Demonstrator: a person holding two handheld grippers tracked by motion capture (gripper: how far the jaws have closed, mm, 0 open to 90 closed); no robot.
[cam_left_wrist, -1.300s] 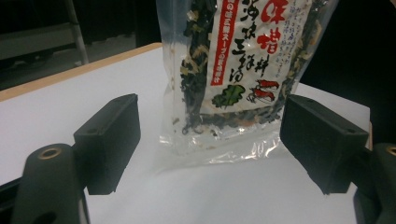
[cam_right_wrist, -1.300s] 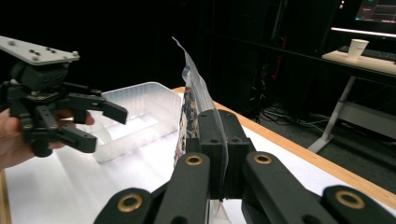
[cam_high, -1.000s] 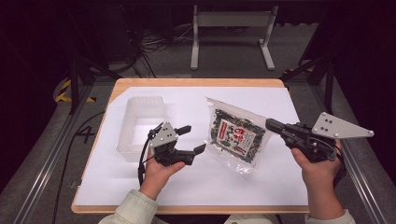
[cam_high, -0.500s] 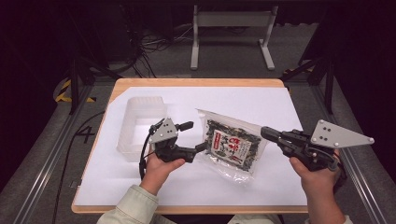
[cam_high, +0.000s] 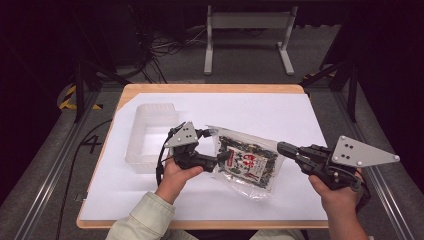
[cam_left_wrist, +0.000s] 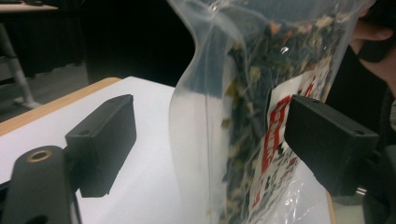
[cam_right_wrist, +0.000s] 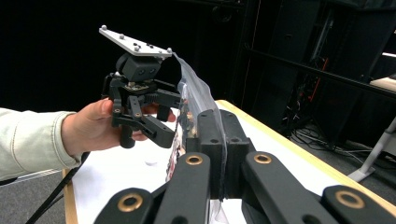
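High view: right gripper (cam_high: 285, 148) stays clamped on the snack bag (cam_high: 246, 161) edge, now lifted off the tabletop (cam_high: 280, 107); left gripper (cam_high: 214, 147) (jaws wide) now straddles it, ready to pinch.

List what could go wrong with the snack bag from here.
1. The right gripper pinches only the bag by its thin edge; the film may slip out.
2. The left gripper stands open around the bag; closing on the filled middle could crush the contents.
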